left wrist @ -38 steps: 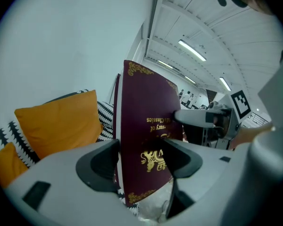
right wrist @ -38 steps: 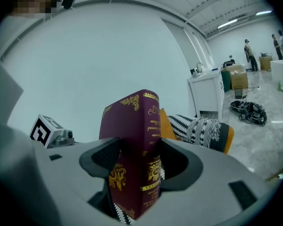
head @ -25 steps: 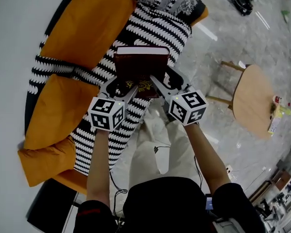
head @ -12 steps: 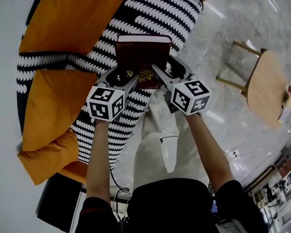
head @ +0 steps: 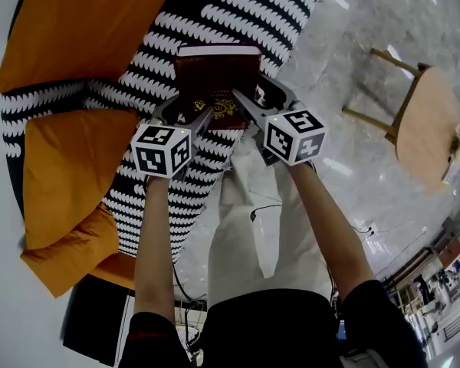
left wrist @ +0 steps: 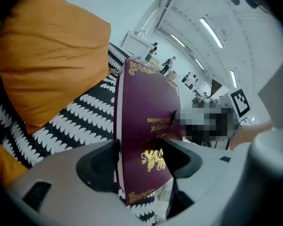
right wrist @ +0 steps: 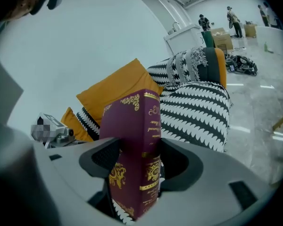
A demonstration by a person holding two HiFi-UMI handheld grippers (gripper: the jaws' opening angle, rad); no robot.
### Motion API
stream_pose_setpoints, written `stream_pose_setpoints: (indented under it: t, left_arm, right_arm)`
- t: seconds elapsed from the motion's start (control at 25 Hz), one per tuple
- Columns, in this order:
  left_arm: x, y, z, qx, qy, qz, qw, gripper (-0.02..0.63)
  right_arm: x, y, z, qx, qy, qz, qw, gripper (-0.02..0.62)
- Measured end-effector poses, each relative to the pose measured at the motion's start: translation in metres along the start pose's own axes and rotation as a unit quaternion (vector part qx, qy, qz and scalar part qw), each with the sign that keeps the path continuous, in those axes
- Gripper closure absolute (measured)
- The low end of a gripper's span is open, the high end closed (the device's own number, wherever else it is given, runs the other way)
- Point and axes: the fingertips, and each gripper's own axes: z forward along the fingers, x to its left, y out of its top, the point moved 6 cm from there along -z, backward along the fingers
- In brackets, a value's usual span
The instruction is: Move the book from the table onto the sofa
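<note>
The left claw (head: 190, 118) and right claw (head: 248, 107) each clamped the maroon hardback book (head: 217, 75) by its near edge, over the black-and-white sofa (head: 238, 14).

The only legible print was on the front cover of the dark red book (left wrist: 141, 107). In the left gripper view, gold lettering stood upside down on it: the small word "of" and, beside it, what looked like "Classics", with the rest cut off by a blurred patch. A gold crest below it carried no letters that could be made out. In the right gripper view the book's spine (right wrist: 151, 140) bore gold lines of title lettering, too small and slanted to read. The left marker cube (head: 162, 149) and the right marker cube (head: 295, 136) showed black-and-white square codes only, without letters or numbers. The packets (head: 458, 153) on the round tabletop (head: 425, 121) had print too small to read.
</note>
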Motion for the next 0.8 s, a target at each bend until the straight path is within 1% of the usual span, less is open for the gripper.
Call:
stream_pose_setpoints:
  t: [0.12, 0.28, 0.4, 0.6, 0.8]
  left_arm:
    - [0.013, -0.003, 0.000, 0.005, 0.002, -0.008, 1.0000, 0.303]
    - [0.018, -0.007, 0.003, 0.012, 0.012, -0.012, 0.9998, 0.305]
    - [0.029, -0.014, 0.009, 0.023, 0.017, -0.011, 0.9995, 0.305]
    - [0.056, -0.027, 0.021, 0.039, 0.011, -0.024, 0.9989, 0.305]
    - [0.055, -0.025, 0.027, 0.037, 0.012, -0.043, 0.9983, 0.305]
  right_arm:
    - [-0.001, -0.006, 0.014, 0.009, 0.009, 0.015, 1.000, 0.311]
    - [-0.004, -0.013, 0.020, 0.008, 0.015, 0.021, 1.000, 0.311]
    - [-0.006, -0.023, 0.034, 0.016, 0.018, 0.017, 1.000, 0.313]
    - [-0.007, -0.036, 0.061, 0.036, 0.013, 0.010, 0.999, 0.313]
    - [-0.014, -0.037, 0.063, 0.047, 0.013, -0.004, 0.999, 0.311]
